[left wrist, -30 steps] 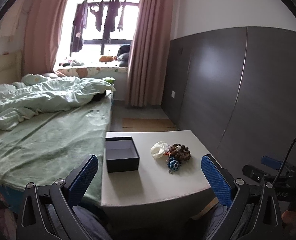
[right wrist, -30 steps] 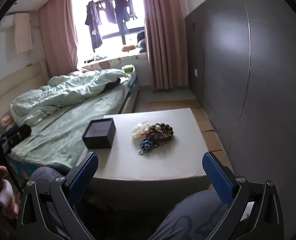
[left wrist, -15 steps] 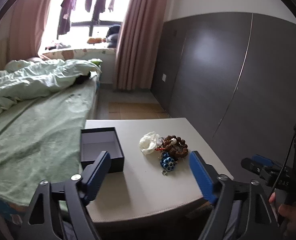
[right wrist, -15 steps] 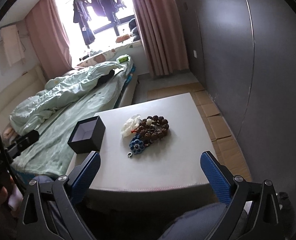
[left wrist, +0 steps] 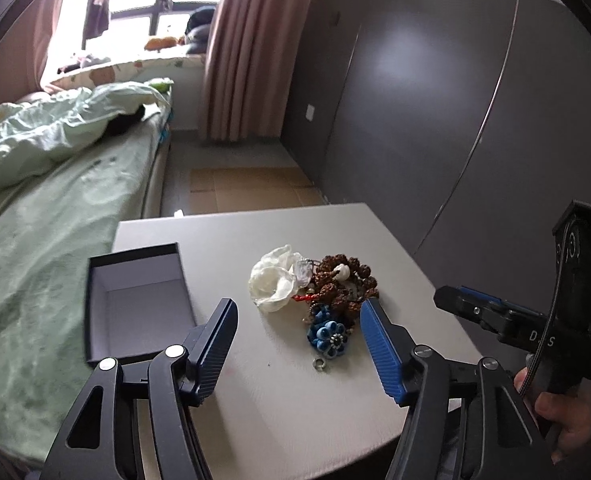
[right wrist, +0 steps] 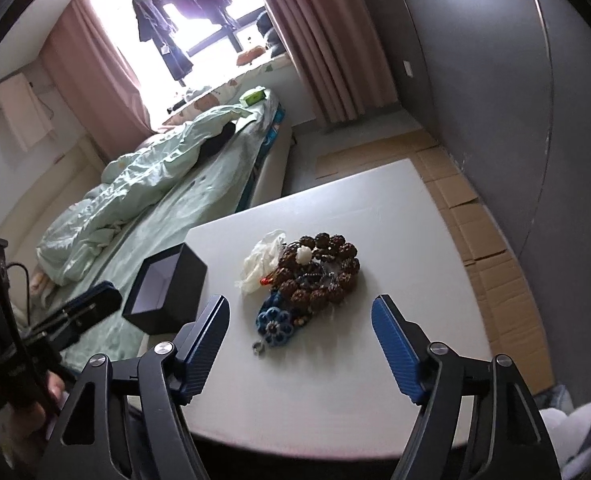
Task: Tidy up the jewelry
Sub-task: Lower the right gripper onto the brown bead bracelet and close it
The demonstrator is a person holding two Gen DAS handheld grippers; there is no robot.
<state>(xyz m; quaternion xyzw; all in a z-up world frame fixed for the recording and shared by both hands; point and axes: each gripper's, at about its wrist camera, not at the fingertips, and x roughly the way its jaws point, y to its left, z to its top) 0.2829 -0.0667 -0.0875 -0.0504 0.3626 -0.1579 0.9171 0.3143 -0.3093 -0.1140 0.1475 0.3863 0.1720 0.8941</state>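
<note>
We are reaching | left gripper (left wrist: 299, 322) and right gripper (right wrist: 300, 320) jaws apart, just been closing, nothing gripped | jewelry pile (left wrist: 327, 300) mid-table, box (left wrist: 135, 300) at its 9 o'clock | aiming low, pinching one piece only.

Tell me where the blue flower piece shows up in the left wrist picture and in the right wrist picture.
Left wrist: blue flower piece lies just right of centre, at the near edge of the jewelry pile.
Right wrist: it lies just left of centre, low on the pile.
Shared landmark: the open black box stands left of the pile in both.
</note>
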